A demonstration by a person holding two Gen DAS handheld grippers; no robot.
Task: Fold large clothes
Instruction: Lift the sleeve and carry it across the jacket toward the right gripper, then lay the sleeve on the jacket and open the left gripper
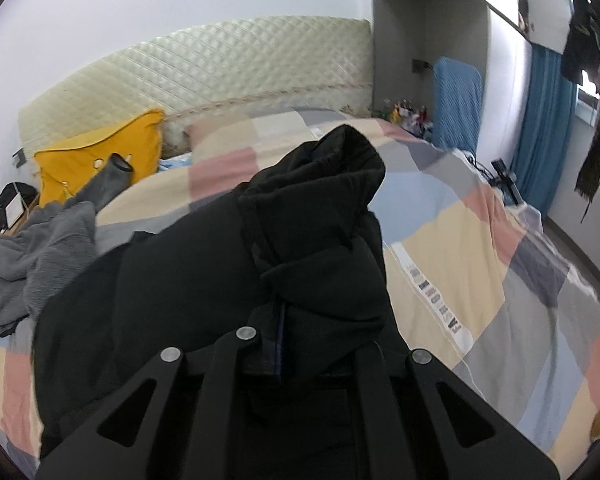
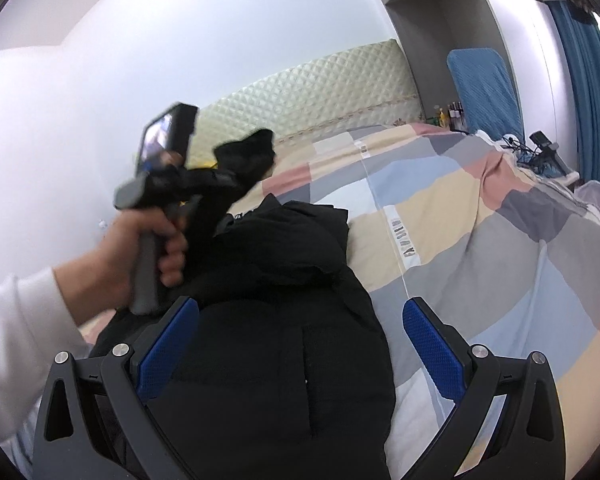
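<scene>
A black padded jacket (image 2: 284, 320) lies on the patchwork bed cover (image 2: 480, 248). My left gripper (image 1: 300, 344) is shut on a sleeve of the jacket (image 1: 324, 216) and holds it raised above the bed, the cuff pointing up. In the right wrist view the left gripper (image 2: 236, 180), held in a hand, lifts that sleeve (image 2: 248, 156) at the left. My right gripper (image 2: 296, 348) is open and empty, its blue pads (image 2: 432, 352) on either side of the jacket's body, just above it.
A quilted cream headboard (image 1: 220, 68) stands at the far end. A yellow bag (image 1: 96, 160) and a grey garment (image 1: 36, 256) lie at the bed's left. A blue chair (image 1: 456, 100), small items and cables sit at the right, by blue curtains (image 1: 544, 128).
</scene>
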